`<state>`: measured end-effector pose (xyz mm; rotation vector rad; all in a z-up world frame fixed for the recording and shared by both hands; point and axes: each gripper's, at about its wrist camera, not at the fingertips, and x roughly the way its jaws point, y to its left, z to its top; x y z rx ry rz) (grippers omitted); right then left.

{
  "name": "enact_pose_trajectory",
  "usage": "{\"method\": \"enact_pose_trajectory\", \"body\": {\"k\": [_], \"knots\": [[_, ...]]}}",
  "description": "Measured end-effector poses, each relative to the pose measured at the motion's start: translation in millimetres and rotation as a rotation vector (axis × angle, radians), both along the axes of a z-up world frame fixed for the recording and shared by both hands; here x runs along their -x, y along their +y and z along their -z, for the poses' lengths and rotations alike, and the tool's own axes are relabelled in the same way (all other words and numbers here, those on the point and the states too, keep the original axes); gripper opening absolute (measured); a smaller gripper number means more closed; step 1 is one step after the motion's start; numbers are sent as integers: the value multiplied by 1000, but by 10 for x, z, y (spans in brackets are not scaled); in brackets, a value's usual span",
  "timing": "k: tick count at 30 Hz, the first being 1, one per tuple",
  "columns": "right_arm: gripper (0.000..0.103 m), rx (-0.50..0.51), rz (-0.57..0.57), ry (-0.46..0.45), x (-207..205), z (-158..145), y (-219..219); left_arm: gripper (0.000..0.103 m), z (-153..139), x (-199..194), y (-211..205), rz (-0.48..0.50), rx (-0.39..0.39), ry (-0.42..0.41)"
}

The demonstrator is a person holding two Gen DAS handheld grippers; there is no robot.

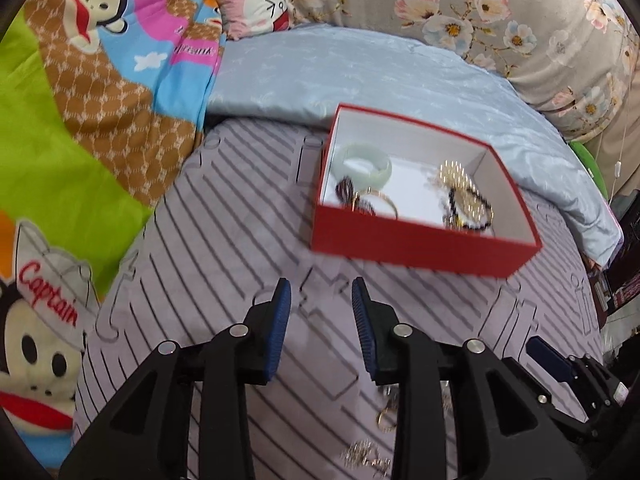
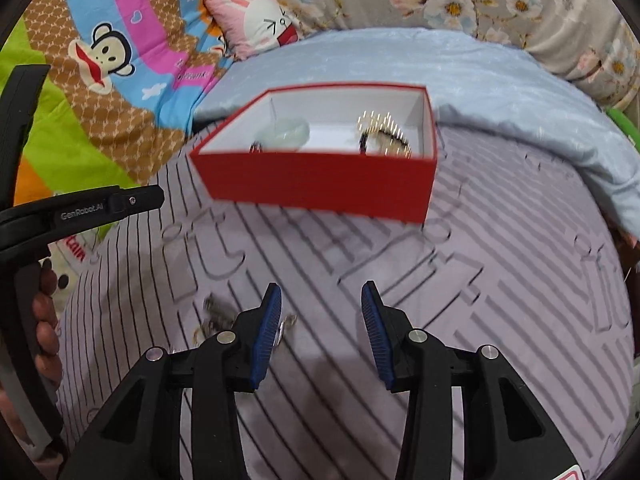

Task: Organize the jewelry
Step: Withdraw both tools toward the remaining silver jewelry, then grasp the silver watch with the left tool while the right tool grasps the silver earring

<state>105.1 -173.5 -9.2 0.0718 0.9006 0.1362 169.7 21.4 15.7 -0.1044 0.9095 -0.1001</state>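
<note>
Left claw [image 1: 322, 292] and right claw [image 2: 322, 296], each with jaws apart and nothing between them, above a striped grey sheet [image 1: 240, 240] on the bed. Loose gold jewelry [image 1: 386, 416] lies on the sheet near the left claw. Beyond stands an open red box [image 1: 420, 240] holding a pale green bangle [image 1: 366, 162], a gold bangle [image 1: 384, 198] and beaded bracelets [image 1: 466, 196]. Behind it lie a blue quilt [image 1: 360, 68] and a cartoon blanket [image 1: 100, 60].

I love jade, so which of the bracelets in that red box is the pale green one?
The pale green bangle lies in the red box's far-left corner. It is thick, smooth and solid; the others are beaded or thin gold.
</note>
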Motion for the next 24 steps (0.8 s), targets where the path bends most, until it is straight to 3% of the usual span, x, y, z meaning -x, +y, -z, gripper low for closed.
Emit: {"method": "enact_pose_trajectory", "body": {"k": [7, 15, 21, 23, 24], "knots": [[35, -5, -19, 44, 26, 221, 130, 30, 261, 243, 36, 6, 1, 68], [29, 26, -43, 51, -83, 325, 285, 34, 355, 317, 42, 13, 7, 94], [16, 45, -47, 44, -91, 324, 292, 37, 365, 332, 26, 28, 31, 104], [11, 38, -39, 48, -74, 314, 259, 46, 356, 340, -4, 35, 49, 106], [3, 38, -30, 46, -60, 303, 234, 49, 354, 344, -20, 39, 55, 107]]}}
